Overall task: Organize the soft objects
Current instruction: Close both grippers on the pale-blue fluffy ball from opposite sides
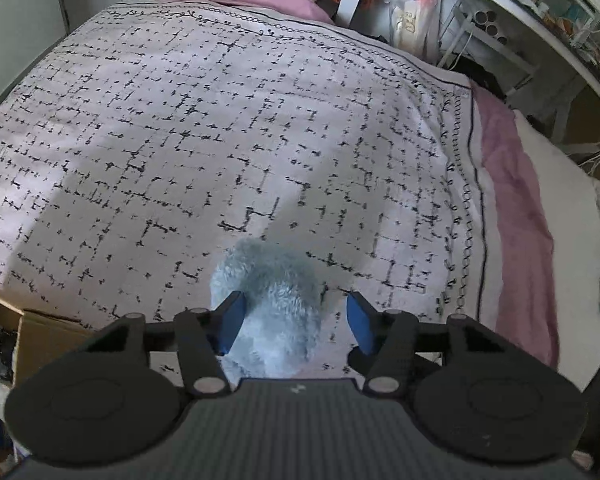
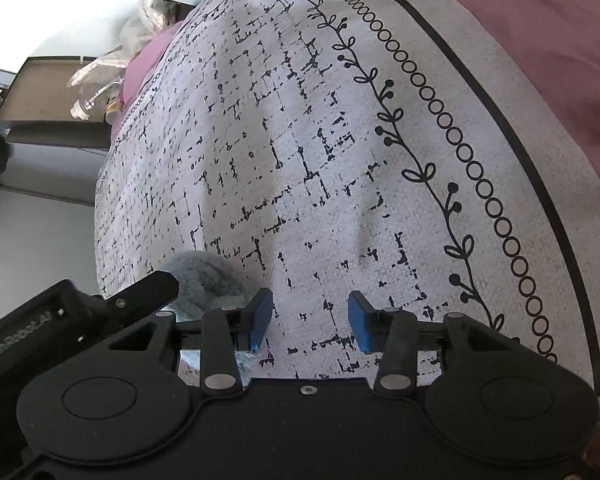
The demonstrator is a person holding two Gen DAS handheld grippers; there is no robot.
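Observation:
A fluffy grey-blue plush toy (image 1: 270,300) lies on the white black-patterned bedspread (image 1: 220,140) near its front edge. My left gripper (image 1: 296,320) is open, its blue pads on either side of the plush; the left pad touches it, the right pad stands apart. In the right wrist view my right gripper (image 2: 310,320) is open and empty just above the bedspread (image 2: 320,160). The plush (image 2: 208,276) lies to its left, partly hidden behind the left gripper's black body (image 2: 80,312).
A pink blanket (image 1: 516,216) runs along the bed's right side. A white desk and shelves (image 1: 520,20) with clutter stand at the far right. A cardboard box (image 1: 40,336) sits below the bed at left. Bags and bottles (image 2: 100,80) lie beyond the bed's far end.

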